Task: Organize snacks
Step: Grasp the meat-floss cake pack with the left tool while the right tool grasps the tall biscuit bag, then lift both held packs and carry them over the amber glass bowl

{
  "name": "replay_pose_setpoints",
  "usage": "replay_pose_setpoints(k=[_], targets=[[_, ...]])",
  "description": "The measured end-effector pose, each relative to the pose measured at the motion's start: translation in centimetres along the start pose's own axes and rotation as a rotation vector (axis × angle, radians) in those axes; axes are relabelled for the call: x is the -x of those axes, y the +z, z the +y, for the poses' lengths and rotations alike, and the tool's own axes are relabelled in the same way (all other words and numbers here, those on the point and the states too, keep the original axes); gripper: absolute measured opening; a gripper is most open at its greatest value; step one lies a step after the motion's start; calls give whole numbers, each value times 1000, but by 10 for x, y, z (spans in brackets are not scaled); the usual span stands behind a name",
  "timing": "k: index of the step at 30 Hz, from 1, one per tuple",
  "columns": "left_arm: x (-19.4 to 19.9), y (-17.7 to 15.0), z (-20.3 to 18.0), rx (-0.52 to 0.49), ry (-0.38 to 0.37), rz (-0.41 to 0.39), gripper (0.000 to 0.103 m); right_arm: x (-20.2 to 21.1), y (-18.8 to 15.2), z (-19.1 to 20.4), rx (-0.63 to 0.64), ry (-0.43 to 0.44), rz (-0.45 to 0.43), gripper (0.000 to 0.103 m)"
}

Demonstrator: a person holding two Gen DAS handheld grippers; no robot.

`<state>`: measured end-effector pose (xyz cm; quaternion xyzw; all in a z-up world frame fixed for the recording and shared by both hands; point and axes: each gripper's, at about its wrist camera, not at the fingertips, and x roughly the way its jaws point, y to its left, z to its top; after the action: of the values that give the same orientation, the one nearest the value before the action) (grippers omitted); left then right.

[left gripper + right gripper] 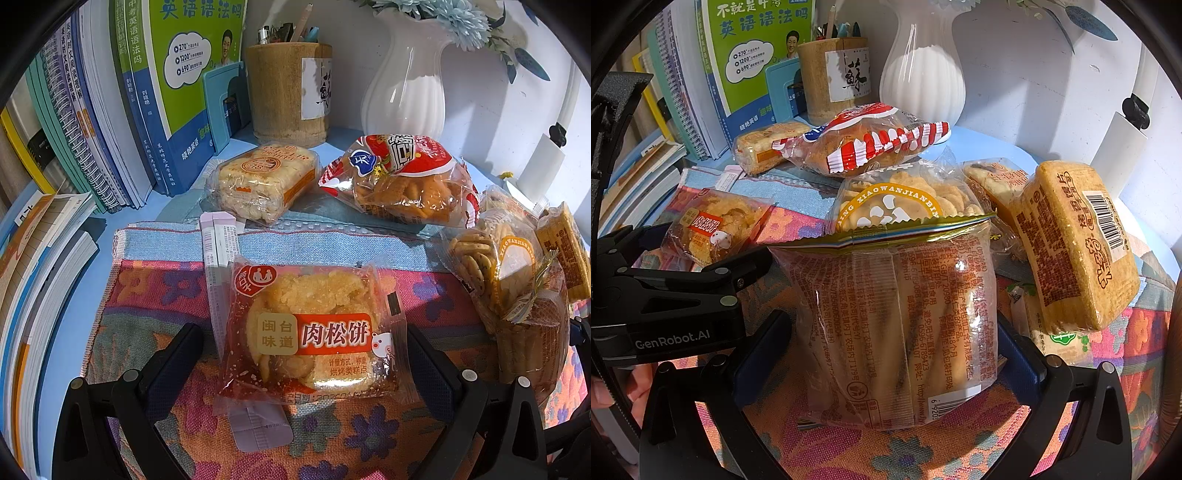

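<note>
Evidently light, crackly packets, all crushable; best pinched across the flat sides, never by the seals.

Leftmost on the floral cloth: red meat-floss cake packet, flat on a lilac sachet, lying between the spread fingers of the left gripper; jaws released, pads apparently clear of the film. Flaky pastry inside, so only a soft squeeze across the wrapper's middle. Behind, by the books and bamboo pen pot: pale rice-cake block, then striped red bag, puffy and slippery. Further right: clear biscuit sleeve framed by the right gripper; jaws wide, contact with the sleeve uncertain. Stacked rounds brittle, film slick; hold at mid-stack. Far right: yellow toast-slice packet, leaning, stiffer than the rest.
</note>
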<state>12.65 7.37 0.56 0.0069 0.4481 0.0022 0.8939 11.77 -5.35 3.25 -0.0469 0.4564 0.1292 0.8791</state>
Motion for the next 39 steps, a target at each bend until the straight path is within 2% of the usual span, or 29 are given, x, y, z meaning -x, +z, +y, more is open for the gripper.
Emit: replay_pose_setpoints(k=[26,32,33,34,35,36,39], targets=[[0,0,0,1,0,0,103,2,1,1,-2,3,-6,103],[1,0,3,8,-12,-2,103,7,0,-1,-1,36,-23,103],[4,-1,5,17,-24,-13,99,9,-1,-2,0,52,-31,103],[9,-3,8,24,-21,-32,75,14,-2,-3,-1,71,-53,100],[16,-5,11,35,-18,-59,60,21,-4,-5,-11,95,-89,84],[21,-7,15,54,-22,-76,56,28,-6,-11,-34,143,-128,70],[23,-9,26,115,-70,-85,51,31,-8,-28,-113,217,-147,66]])
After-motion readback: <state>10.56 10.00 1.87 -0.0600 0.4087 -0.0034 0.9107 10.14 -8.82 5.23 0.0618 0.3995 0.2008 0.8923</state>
